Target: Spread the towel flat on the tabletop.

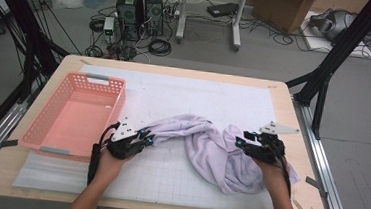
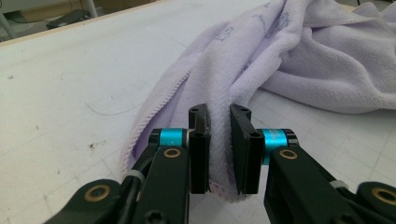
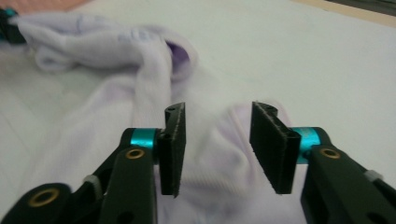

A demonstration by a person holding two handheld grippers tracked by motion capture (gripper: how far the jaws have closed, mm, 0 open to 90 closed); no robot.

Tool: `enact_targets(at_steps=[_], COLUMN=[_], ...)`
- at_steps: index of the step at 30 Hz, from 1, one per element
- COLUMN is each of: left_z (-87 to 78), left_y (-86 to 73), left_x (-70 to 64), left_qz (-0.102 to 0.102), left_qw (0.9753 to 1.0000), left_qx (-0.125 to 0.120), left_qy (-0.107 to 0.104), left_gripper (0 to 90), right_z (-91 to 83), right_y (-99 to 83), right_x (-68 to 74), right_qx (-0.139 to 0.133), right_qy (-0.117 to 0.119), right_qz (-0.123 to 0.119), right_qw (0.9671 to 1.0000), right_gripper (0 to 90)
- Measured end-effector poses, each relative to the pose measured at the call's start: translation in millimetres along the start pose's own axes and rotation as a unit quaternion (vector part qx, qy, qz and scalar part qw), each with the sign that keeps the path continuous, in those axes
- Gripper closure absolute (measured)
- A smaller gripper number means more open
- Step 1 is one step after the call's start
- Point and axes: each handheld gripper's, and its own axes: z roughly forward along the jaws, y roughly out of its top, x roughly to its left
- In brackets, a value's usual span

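A lilac towel [image 1: 210,146] lies crumpled on the white mat [image 1: 199,98] that covers the table [image 1: 284,92], right of centre and toward the person's edge. It runs from a narrow twisted end at about 9 o'clock to a broad bunched mass at 4 o'clock.

Left gripper [image 1: 146,136]: held in the person's left hand [image 1: 108,166], at 9 o'clock of the towel. In the left gripper view [image 2: 219,149] the jaws are clamped on a fold of the towel's hemmed end; pile fills the narrow gap between the pads. The towel [image 2: 289,60] stretches away from the jaws toward 1 o'clock and rises into a heap.

Right gripper [image 1: 243,144]: held in the person's right hand [image 1: 273,174], over the bunched part at 3 o'clock of the towel. In the right gripper view [image 3: 217,144] the jaws stand apart with a wide gap, one to either side of a raised fold of towel [image 3: 140,60]. The cloth sits low between the pads; this view is blurred and I cannot tell whether either pad touches it.

A pink basket [image 1: 72,115] stands at the mat's left edge, at 9 o'clock of the left gripper and just beside it, and holds nothing.
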Motion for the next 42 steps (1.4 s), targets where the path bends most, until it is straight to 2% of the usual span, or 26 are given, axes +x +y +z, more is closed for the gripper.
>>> enact_targets(at_steps=[2, 4, 7, 11, 14, 15, 16, 17, 18, 20, 21, 22, 23, 24, 29, 30, 31, 33, 34, 35, 36, 37, 38, 39, 40, 42], left_z=[-0.1, -0.2, -0.5, -1.5, -2.4, -2.4, -2.7, -2.9, -3.4, -3.7, -3.6, -3.5, -3.3, -3.5, -3.1, -2.0, -0.6, 1.8, 2.7, 3.6, 4.4, 5.3, 5.9, 6.7, 7.3, 8.8], left_y=[-0.3, -0.2, -0.1, 0.1, 0.0, -0.3, -0.4, -0.3, -0.3, -0.1, -0.1, -0.1, 0.2, 0.3, 0.6, 0.3, -0.2, -0.7, -0.9, -1.3, -1.6, -2.1, -2.4, -2.7, -2.9, -3.3], left_x=[0.5, 0.4, 0.2, 1.5, 3.2, 3.5, 4.3, 4.3, 5.2, 5.6, 6.4, 7.1, 7.3, 7.7, 8.7, 8.3, 7.8, 6.6, 6.0, 5.7, 5.8, 5.7, 5.3, 4.5, 4.0, 2.5], left_qz=[-0.001, -0.001, -0.001, -0.005, -0.005, -0.007, -0.008, -0.013, -0.015, -0.021, -0.027, -0.033, -0.039, -0.044, -0.062, -0.061, -0.060, -0.056, -0.055, -0.054, -0.051, -0.051, -0.049, -0.047, -0.042, -0.036], left_qw=[1.0000, 1.0000, 1.0000, 1.0000, 1.0000, 0.9999, 0.9999, 0.9998, 0.9998, 0.9996, 0.9994, 0.9992, 0.9989, 0.9986, 0.9976, 0.9978, 0.9980, 0.9983, 0.9984, 0.9984, 0.9985, 0.9985, 0.9986, 0.9986, 0.9987, 0.9985], left_qx=[-0.001, -0.001, -0.001, -0.007, -0.005, -0.006, -0.005, -0.007, -0.007, -0.009, -0.009, -0.011, -0.014, -0.015, -0.023, -0.017, -0.011, -0.001, 0.004, 0.008, 0.012, 0.015, 0.020, 0.024, 0.029, 0.040], left_qy=[-0.001, -0.001, -0.003, 0.003, 0.005, 0.008, 0.010, 0.012, 0.013, 0.018, 0.019, 0.020, 0.024, 0.026, 0.022, 0.020, 0.017, 0.015, 0.014, 0.013, 0.011, 0.008, 0.006, 0.005, 0.003, 0.000], left_gripper=[78.0, 77.8, 77.8, 77.6, 77.2, 76.2, 76.2, 72.8, 72.8, 70.1, 62.0, 62.0, 52.6, 52.6, 44.1, 44.3, 44.3, 44.3, 44.3, 44.7, 46.6, 49.2, 51.6, 54.2, 54.2, 64.2], right_z=[8.5, 26.4, 36.5, 50.9, 49.8, 47.6, 47.6, 42.7, 42.7, 36.5, 30.6, 30.6, 26.2, 26.2, 26.5, 27.8, 27.8, 25.9, 25.9, 24.7, 22.7, 22.7, 24.6, 27.2, 27.2, 40.4], right_y=[4.1, 12.2, 13.6, 10.5, 9.1, 7.2, 7.2, 3.6, 3.6, -0.7, -5.0, -5.0, -8.8, -8.8, -16.1, -14.3, -14.3, -3.3, -3.3, 1.6, 12.3, 12.3, 23.0, 28.2, 28.2, 42.4], right_x=[3.4, 21.8, 30.8, 38.5, 42.8, 49.5, 49.5, 59.1, 59.1, 69.4, 78.9, 78.9, 87.0, 87.0, 103.8, 106.4, 106.4, 102.2, 102.2, 99.5, 93.8, 93.8, 85.7, 81.9, 81.9, 75.1], right_qx=[0.002, 0.002, 0.015, 0.058, 0.067, 0.075, 0.075, 0.079, 0.079, 0.077, 0.079, 0.079, 0.083, 0.083, 0.115, 0.112, 0.112, 0.076, 0.076, 0.060, 0.034, 0.034, 0.013, 0.010, 0.010, 0.011], right_qy=[0.004, 0.013, 0.023, 0.045, 0.063, 0.087, 0.087, 0.112, 0.112, 0.134, 0.156, 0.156, 0.178, 0.178, 0.234, 0.236, 0.236, 0.225, 0.225, 0.219, 0.200, 0.200, 0.171, 0.151, 0.151, 0.113], right_qz=[-0.003, -0.028, -0.038, -0.055, -0.066, -0.083, -0.083, -0.102, -0.102, -0.126, -0.144, -0.144, -0.154, -0.154, -0.182, -0.187, -0.187, -0.171, -0.171, -0.165, -0.161, -0.161, -0.158, -0.155, -0.155, -0.147], right_qw=[1.0000, 0.9995, 0.9989, 0.9958, 0.9936, 0.9899, 0.9899, 0.9853, 0.9853, 0.9800, 0.9739, 0.9739, 0.9684, 0.9684, 0.9480, 0.9470, 0.9470, 0.9561, 0.9561, 0.9596, 0.9658, 0.9658, 0.9726, 0.9762, 0.9762, 0.9826], right_gripper=[48.3, 48.8, 50.0, 81.7, 85.0, 85.5, 85.5, 85.6, 85.6, 85.7, 85.7, 85.7, 85.7, 85.7, 85.1, 77.6, 77.6, 64.3, 64.3, 62.8, 60.6, 60.6, 61.3, 62.8, 62.8, 64.8])
